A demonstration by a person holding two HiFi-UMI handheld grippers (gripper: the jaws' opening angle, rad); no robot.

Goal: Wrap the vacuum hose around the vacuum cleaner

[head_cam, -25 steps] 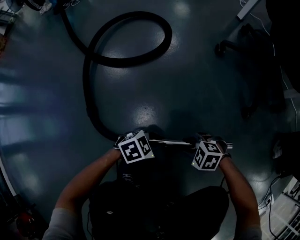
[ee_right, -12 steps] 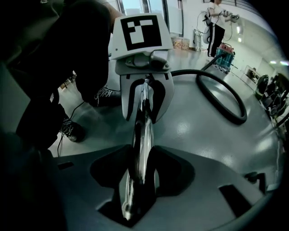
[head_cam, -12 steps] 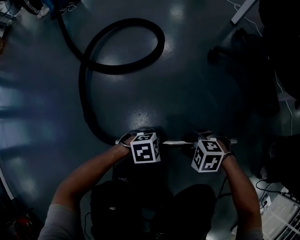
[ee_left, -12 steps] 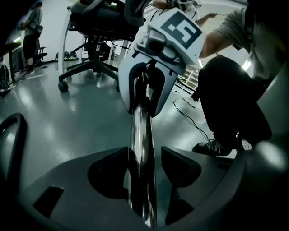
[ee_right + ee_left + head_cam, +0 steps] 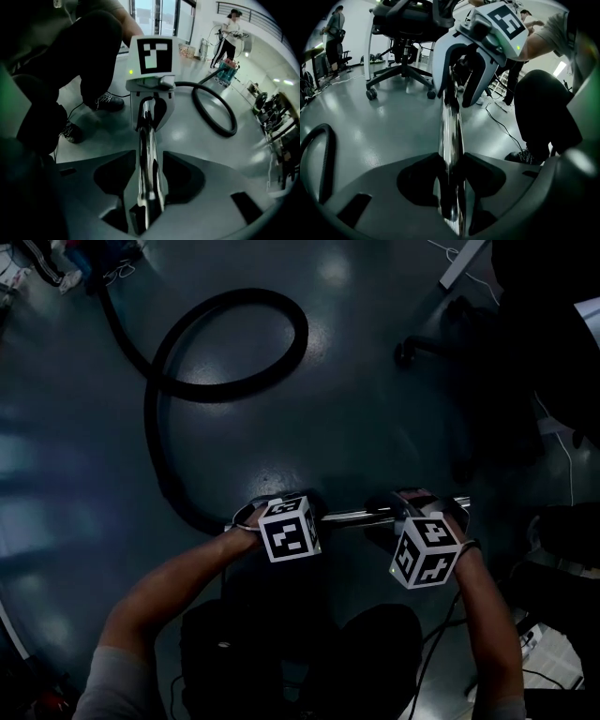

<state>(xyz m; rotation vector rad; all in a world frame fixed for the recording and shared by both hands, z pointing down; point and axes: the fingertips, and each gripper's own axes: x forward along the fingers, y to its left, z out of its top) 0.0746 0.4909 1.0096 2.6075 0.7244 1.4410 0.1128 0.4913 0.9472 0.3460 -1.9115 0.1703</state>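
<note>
Left gripper [image 5: 279,508] and right gripper [image 5: 419,509] were both clamped on the wand [image 5: 358,515]. The left jaws had just been closing on it. The hose [image 5: 234,343] lay looped on open floor [image 5: 375,418], with a chair [image 5: 441,343] at right. Since one second earlier the loop had shifted left in the head view.

A glossy grey-green floor [image 5: 375,418] fills the head view and mirrors pale patches of ceiling light [image 5: 333,273]. In the left gripper view a black swivel office chair on castors [image 5: 401,65] stands before a white wall [image 5: 354,33], and a thin black cable [image 5: 504,126] snakes across the floor. The right gripper view shows tall bright windows [image 5: 154,14] at the far end, a dark metal railing [image 5: 253,11] high on the right, and a person [image 5: 228,37] standing in the distance.
</note>
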